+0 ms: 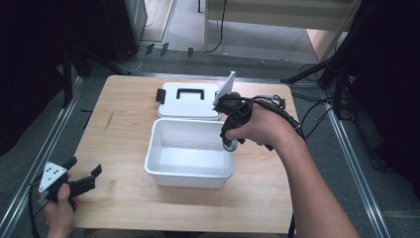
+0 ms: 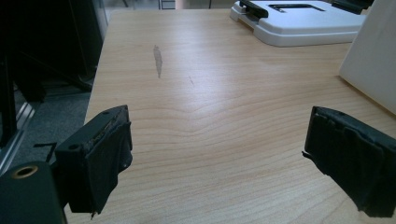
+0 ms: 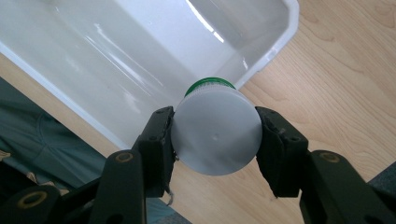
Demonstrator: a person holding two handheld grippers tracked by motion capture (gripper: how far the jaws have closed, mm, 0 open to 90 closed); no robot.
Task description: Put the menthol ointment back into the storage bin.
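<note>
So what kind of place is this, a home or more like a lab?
Most likely a lab or recording workspace, not a home. A small wooden table stands on grey floor between metal floor rails, cables trail across the floor, and dark tripod-like stands surround it.

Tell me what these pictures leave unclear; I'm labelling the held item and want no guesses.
- Bottle: right gripper view shows its white base end-on and a green band; its body is hidden behind the base. In the high view the hand covers it.
- Right gripper: pad contact faces hidden by the bottle.
- Tub: cut off by the left gripper view's right edge.
- Lid: latch details too small.
</note>
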